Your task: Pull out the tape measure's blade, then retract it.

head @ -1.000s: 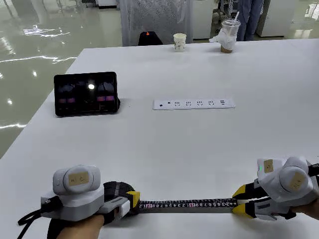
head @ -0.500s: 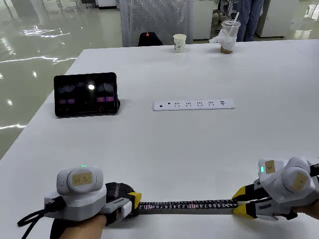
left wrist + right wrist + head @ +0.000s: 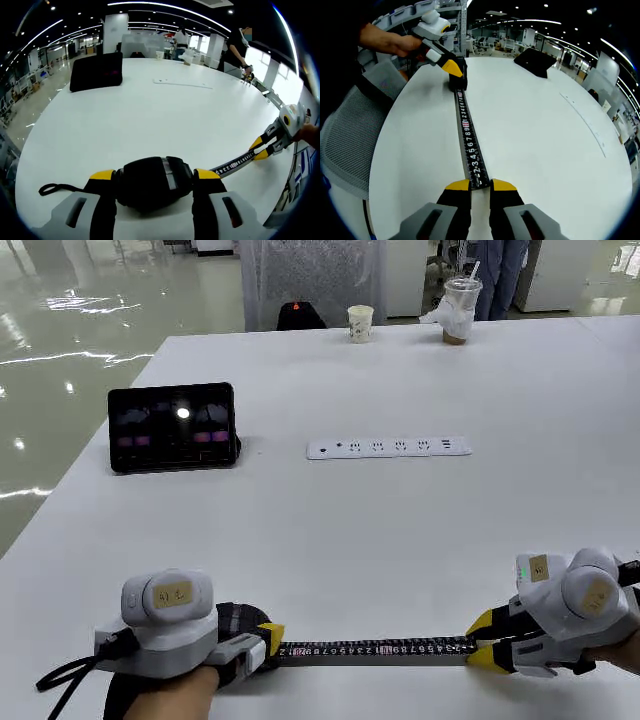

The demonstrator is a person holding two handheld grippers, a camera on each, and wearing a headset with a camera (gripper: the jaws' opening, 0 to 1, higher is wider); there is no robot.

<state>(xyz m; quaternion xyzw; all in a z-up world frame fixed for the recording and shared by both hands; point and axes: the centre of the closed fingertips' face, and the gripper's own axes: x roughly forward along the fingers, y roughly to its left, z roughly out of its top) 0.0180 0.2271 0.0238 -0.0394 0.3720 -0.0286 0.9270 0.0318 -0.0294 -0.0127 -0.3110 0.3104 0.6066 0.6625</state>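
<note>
The black tape measure case rests on the white table near its front edge, with my left gripper shut around it. In the left gripper view the case sits between the yellow-tipped fingers. The numbered blade lies pulled out flat to the right. My right gripper is shut on the blade's end. In the right gripper view the blade runs from my right gripper to the case and the left gripper.
A dark tablet stands at the left of the table, and a white power strip lies in the middle. A paper cup and a plastic cup with a straw stand at the far edge. A person stands beyond the table.
The left gripper's body has shifted slightly to the right and the right gripper has risen a little. The blade's drawn-out length looks about the same.
</note>
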